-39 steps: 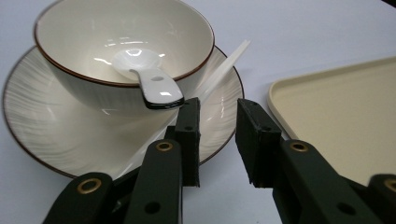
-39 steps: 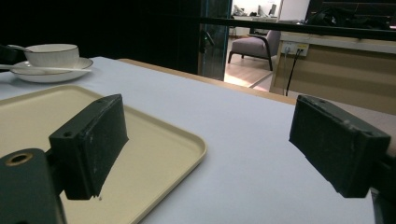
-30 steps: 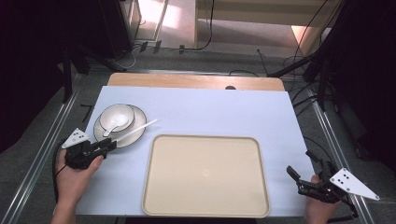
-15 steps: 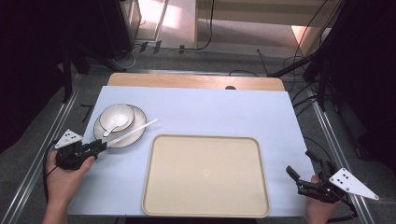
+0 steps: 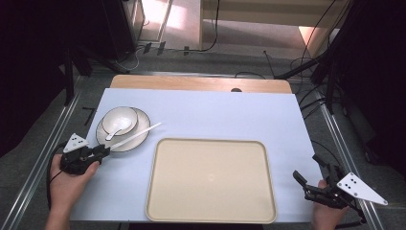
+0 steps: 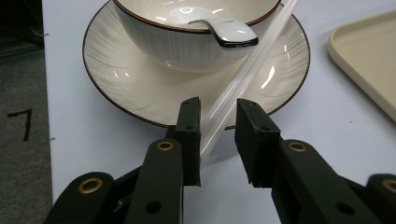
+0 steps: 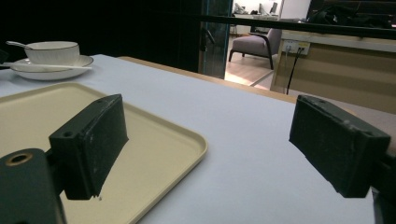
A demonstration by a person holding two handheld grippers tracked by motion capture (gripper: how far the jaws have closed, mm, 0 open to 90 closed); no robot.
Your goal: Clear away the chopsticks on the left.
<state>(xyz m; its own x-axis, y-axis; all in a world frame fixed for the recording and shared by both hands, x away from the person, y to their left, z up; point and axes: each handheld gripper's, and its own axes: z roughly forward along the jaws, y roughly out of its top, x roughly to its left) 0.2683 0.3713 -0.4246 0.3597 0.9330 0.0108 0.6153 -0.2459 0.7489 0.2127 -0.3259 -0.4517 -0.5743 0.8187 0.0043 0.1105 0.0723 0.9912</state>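
Left hand-held gripper (image 6: 217,140) now nearer the plate (image 6: 116,88), jaws slightly parted around the chopsticks' (image 6: 233,88) end.

A black mark like a "7" on the grey floor (image 6: 18,122).

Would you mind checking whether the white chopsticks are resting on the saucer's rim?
Touching: in the left gripper view the chopsticks lie across the saucer and cross its near rim with no gap.
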